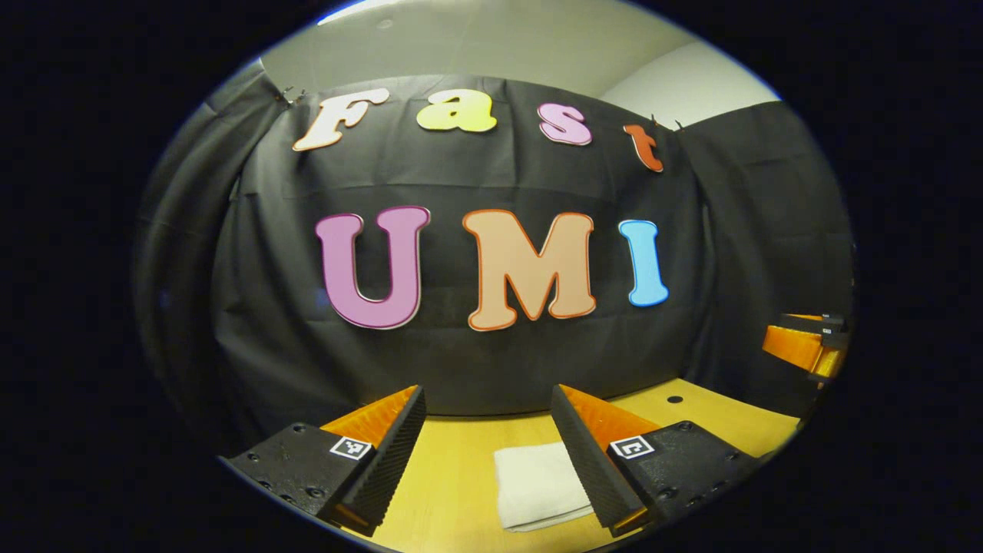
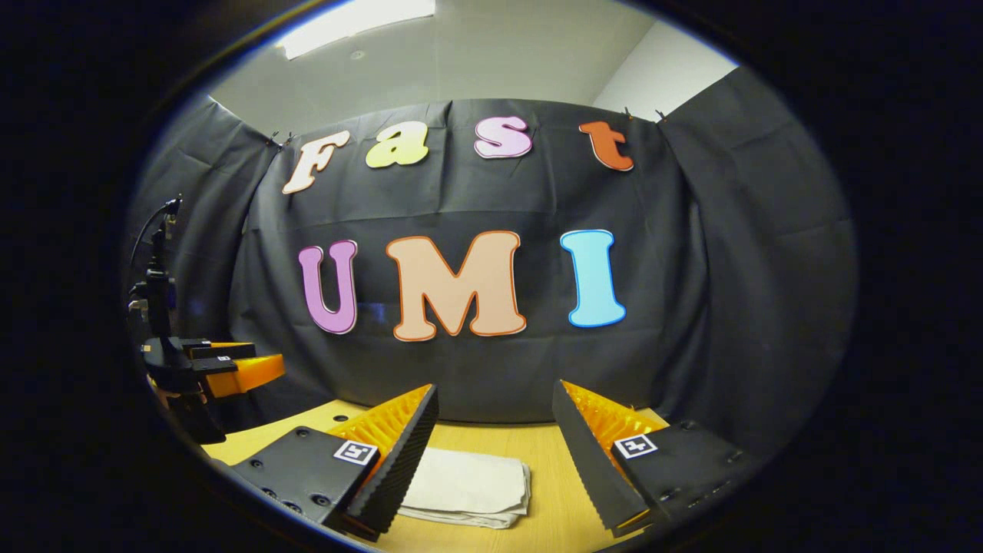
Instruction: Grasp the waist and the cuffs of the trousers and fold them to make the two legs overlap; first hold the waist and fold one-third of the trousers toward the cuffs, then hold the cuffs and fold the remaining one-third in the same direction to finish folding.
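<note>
Item: folded off-white cloth trousers (image 1: 537,485), a compact flat rectangular bundle lying on the pale yellow wooden surface (image 1: 453,476); in the left gripper view it sits low between the fingers, its right edge hidden behind the right finger; in the right gripper view the same bundle (image 2: 468,485) lies toward the left finger, layered edges visible along its near and right sides. Left gripper (image 1: 488,453): fingers spread wide, holding nothing, raised above the surface and apart from the trousers. Right gripper (image 2: 495,453): fingers likewise spread wide, empty, clear of the cloth. In the right gripper view the left gripper appears at the left edge (image 2: 219,369), level above the surface, with a dark cable rising behind it; in the left gripper view the right gripper appears at the right edge (image 1: 806,346), partly cropped, so its finger spacing there cannot be told. Surface: smooth wood, a small dark round hole (image 1: 675,399) near its far right part. Room: black draped cloth wall (image 1: 476,369) behind and to both sides, wrinkled, pinned along its top; pale plain wall and ceiling (image 2: 476,61) above; a bright ceiling light panel (image 2: 357,19) at upper left.
</note>
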A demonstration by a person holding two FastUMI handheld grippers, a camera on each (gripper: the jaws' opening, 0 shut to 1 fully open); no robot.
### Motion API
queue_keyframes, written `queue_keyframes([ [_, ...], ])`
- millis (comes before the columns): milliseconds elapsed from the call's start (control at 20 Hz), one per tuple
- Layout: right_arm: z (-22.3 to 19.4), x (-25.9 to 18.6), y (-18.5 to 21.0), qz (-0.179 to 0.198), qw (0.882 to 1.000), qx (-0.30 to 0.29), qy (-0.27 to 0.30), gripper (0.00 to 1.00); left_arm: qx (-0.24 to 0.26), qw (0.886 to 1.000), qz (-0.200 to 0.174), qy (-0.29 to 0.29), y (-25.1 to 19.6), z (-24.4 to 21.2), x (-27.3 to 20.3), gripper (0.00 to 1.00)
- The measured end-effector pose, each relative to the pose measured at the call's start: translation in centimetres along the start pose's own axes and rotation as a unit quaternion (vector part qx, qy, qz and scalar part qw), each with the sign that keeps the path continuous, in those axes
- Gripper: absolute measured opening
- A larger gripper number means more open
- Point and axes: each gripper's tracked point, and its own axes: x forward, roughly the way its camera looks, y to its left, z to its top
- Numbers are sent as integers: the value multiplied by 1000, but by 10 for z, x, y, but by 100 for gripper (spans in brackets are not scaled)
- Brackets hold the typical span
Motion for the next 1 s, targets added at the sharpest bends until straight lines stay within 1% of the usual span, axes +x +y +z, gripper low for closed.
queue_keyframes([
  [50,4,-2,6,8,1000,4,-3,96,3,1000,8,-2,5,5,-5,96],
  [100,9,-4,12,13,1000,5,-11,96,5,1000,12,-7,9,10,-9,96],
  [200,15,-4,13,11,1000,-1,-20,96,12,1000,18,-13,14,17,-17,96],
  [400,17,-9,24,18,1000,4,-23,96,21,999,34,-19,21,22,-28,95],
  [450,18,-9,25,19,1000,3,-25,96,17,999,38,-21,24,22,-32,98],
  [500,21,-10,24,18,1000,1,-26,96,13,999,42,-18,27,17,-38,96],
  [700,22,-11,22,10,1000,0,-27,96,7,999,53,-7,32,8,-44,96],
  [750,21,-13,22,10,1000,0,-25,100,9,998,55,-6,34,9,-45,97],
  [800,22,-14,22,9,1000,-2,-26,96,11,998,56,-7,34,9,-45,97],
  [900,20,-15,20,6,1000,-5,-25,96,15,998,57,-6,36,8,-46,97],
  [950,20,-15,20,5,1000,-5,-24,96,16,998,56,-6,35,8,-46,96],
  [1000,21,-16,21,5,1000,-5,-23,99,16,998,54,-6,35,8,-46,97],
])
